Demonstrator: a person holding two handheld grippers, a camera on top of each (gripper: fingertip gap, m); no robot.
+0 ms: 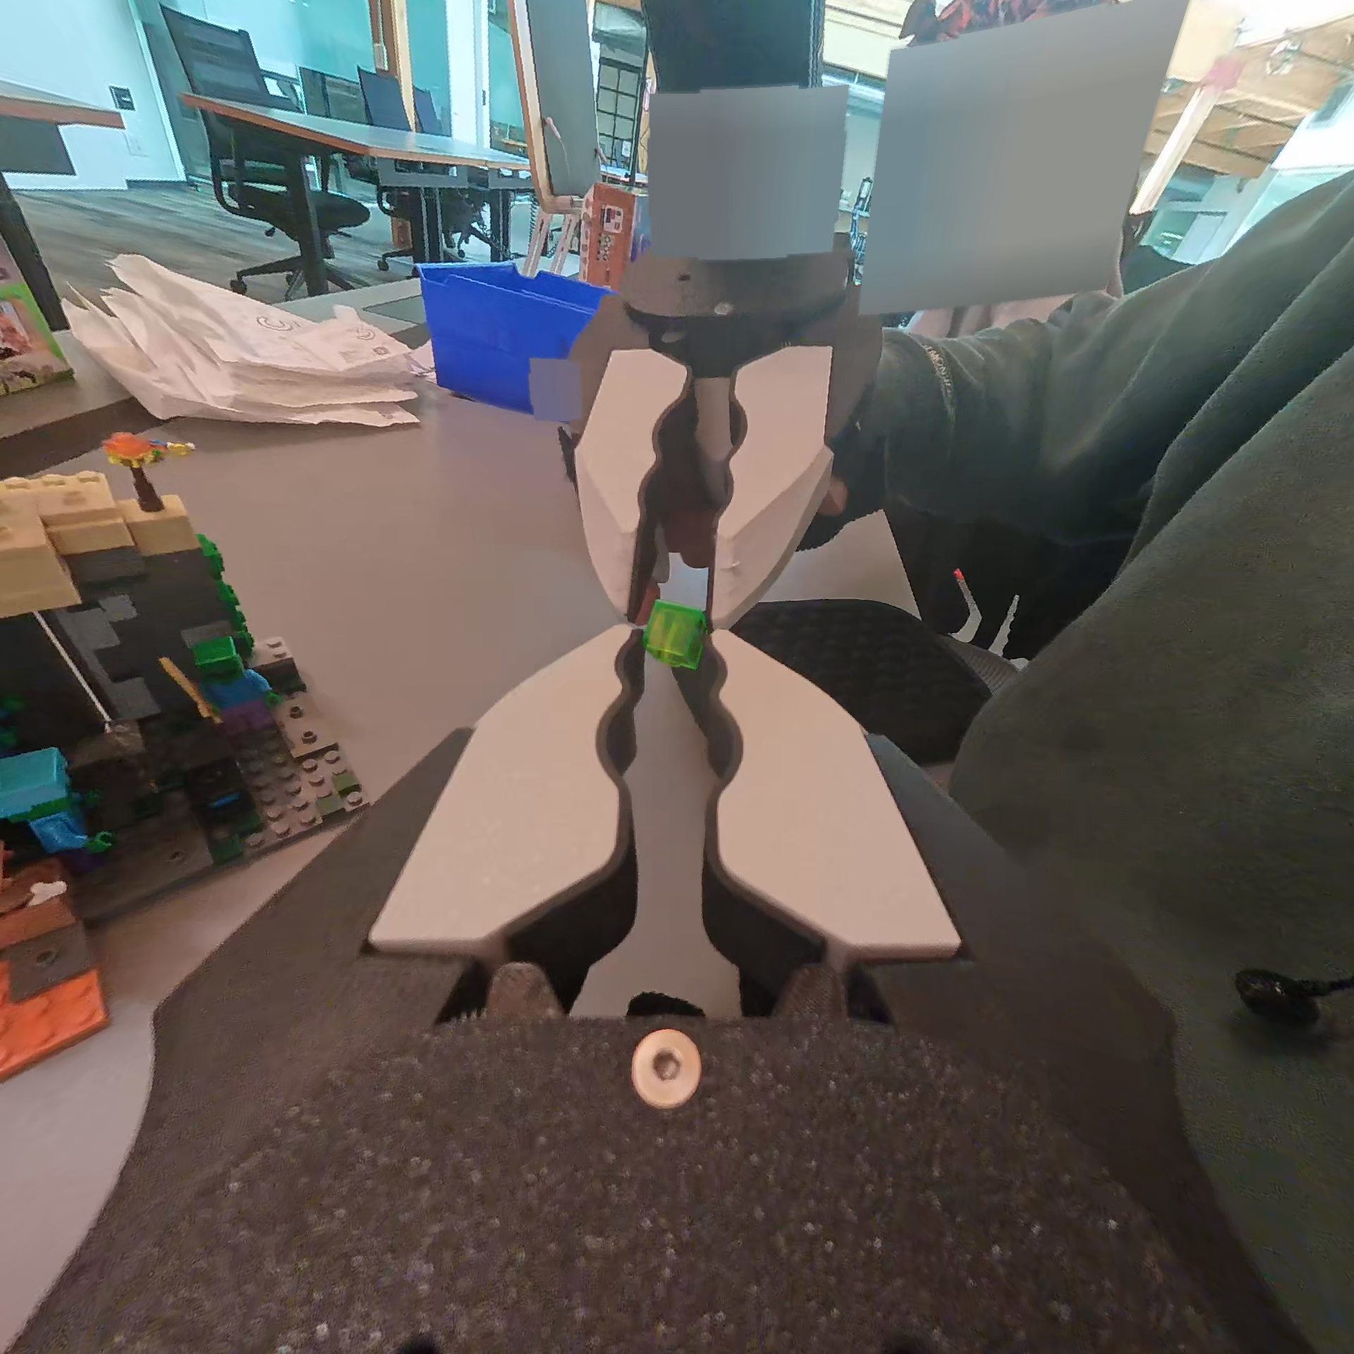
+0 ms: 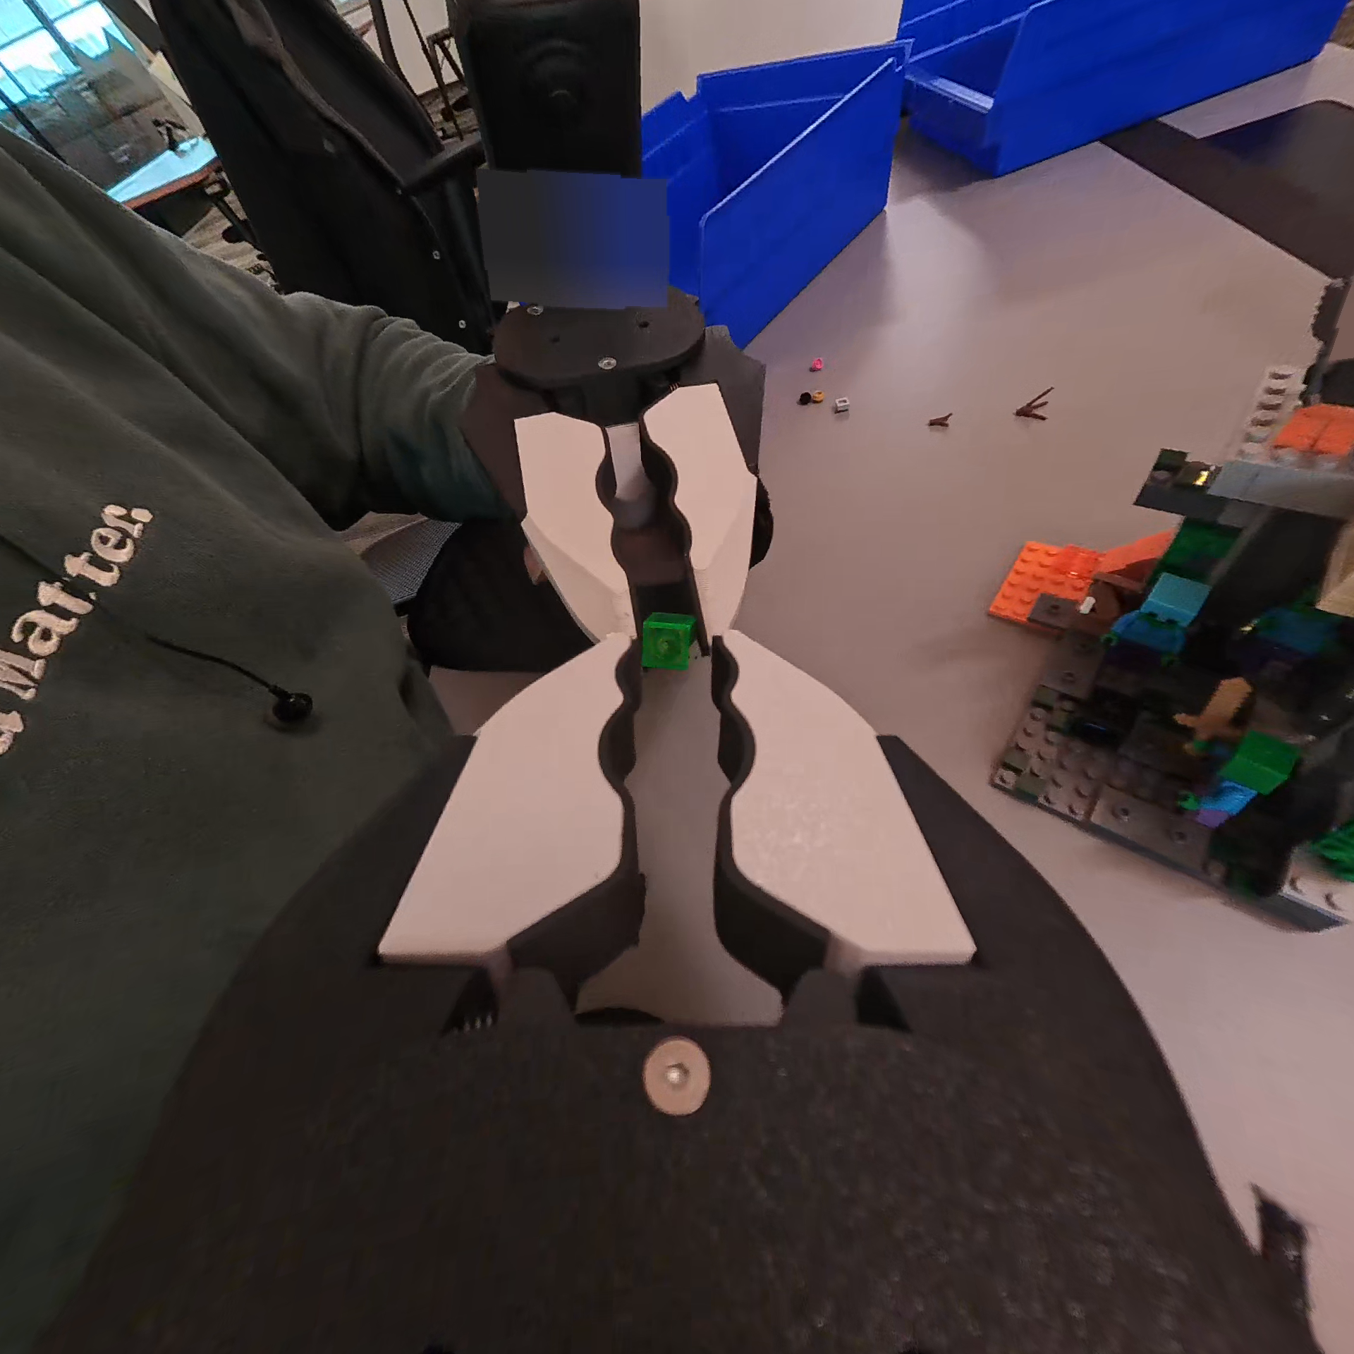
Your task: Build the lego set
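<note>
- The little green brick (image 1: 674, 634) is up in the air, above the grey table (image 1: 439, 549). It sits right where my two tongs meet, tip to tip.
- My left gripper (image 1: 672, 636) is pinched narrow, and the brick looks held between its tips.
- My right gripper (image 2: 670, 645) is narrow too. In its own view I see a thin gap beside the brick, so I cannot tell if it grips the brick or only comes close.
- I think the brick is very light, hard and smooth. It will not bend, but it could pop out and fly off if I squeeze it crooked.
- The best hold is on two flat sides, square on. I would keep the top bump and the bottom free so it can click on.
- The lego build (image 1: 146, 696) stands on the table, well apart from the brick. It has tall thin parts and little figures that I think could get knocked off.
- Between the brick and the build the table is bare, so there is room to move.
- Tiny loose parts (image 2: 820, 396) lie farther back, near the blue bin (image 2: 791, 190).
- The white paper bags (image 1: 242, 352) lie far off behind the build.
- The person's green sleeve (image 1: 1062, 410) is close on the other side, so I have less room there.
</note>
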